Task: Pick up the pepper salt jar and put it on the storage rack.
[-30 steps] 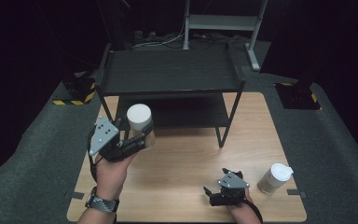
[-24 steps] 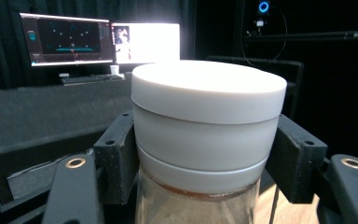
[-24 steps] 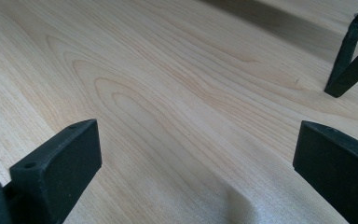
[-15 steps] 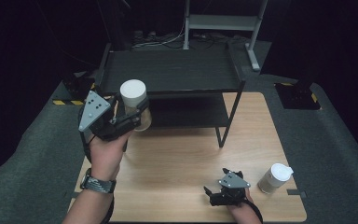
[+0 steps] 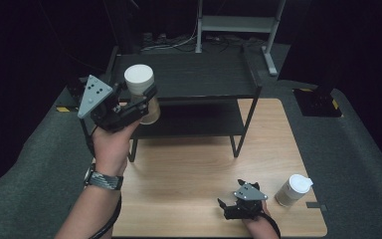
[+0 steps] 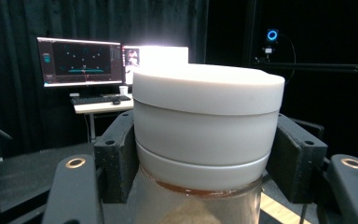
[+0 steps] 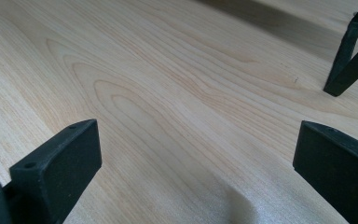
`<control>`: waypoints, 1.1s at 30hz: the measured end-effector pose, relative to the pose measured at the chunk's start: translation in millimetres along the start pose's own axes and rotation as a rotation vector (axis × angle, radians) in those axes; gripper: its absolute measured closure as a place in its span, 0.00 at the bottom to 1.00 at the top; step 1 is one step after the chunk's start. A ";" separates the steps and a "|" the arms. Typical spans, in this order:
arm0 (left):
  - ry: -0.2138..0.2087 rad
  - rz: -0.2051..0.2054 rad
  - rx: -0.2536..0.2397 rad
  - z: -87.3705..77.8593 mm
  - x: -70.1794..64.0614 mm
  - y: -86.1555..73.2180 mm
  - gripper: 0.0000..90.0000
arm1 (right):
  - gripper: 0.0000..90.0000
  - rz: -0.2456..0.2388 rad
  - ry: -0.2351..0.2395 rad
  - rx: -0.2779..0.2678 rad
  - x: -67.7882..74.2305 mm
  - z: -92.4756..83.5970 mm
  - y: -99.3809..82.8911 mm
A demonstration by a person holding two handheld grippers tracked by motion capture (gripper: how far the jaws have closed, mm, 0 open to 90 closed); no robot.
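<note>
Over the last second the left gripper (image 5: pixel 144 102) has risen from just above the wooden surface (image 5: pixel 189 174) and moved forward, carrying a lidded cup (image 5: pixel 140 89) up to the level of the top of the black two-tier shelf (image 5: pixel 189 74). The cup now hangs in the air at the shelf's front left corner, not yet resting on it, so the work appears to be placing the cup on the top tier, with the set-down still to come. In the left gripper view the jaws are clamped on the cup (image 6: pixel 205 140) from both sides, just under its white lid (image 6: pixel 207 88), holding it upright. The right gripper (image 5: pixel 241 206) rests low over the surface with its jaws spread wide and empty, near a second lidded cup (image 5: pixel 293 189) standing at the right edge.
</note>
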State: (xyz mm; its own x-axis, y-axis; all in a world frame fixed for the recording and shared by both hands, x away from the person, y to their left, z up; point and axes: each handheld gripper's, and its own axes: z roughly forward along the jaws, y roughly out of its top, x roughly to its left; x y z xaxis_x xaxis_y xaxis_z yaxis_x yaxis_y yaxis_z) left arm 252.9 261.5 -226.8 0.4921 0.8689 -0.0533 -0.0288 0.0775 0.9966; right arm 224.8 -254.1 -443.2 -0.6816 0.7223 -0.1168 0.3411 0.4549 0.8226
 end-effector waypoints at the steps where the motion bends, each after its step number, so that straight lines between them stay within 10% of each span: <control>1: 0.005 0.000 -0.002 1.8 -0.2 1.7 0.38 | 0.00 0.001 0.001 0.001 0.0 0.0 0.2; 33: 0.106 -0.003 0.007 63.3 11.7 15.5 0.38 | 0.00 0.002 0.003 -0.006 -0.5 -0.8 -1.2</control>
State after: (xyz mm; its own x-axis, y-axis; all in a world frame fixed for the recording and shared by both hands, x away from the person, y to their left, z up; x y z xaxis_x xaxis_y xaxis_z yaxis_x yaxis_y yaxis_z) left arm 313.4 241.9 -208.0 0.3972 0.9156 -0.0628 -0.0213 0.0776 0.9968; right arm 224.2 -255.5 -443.7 -0.6831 0.7215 -0.1131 0.3386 0.4501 0.8263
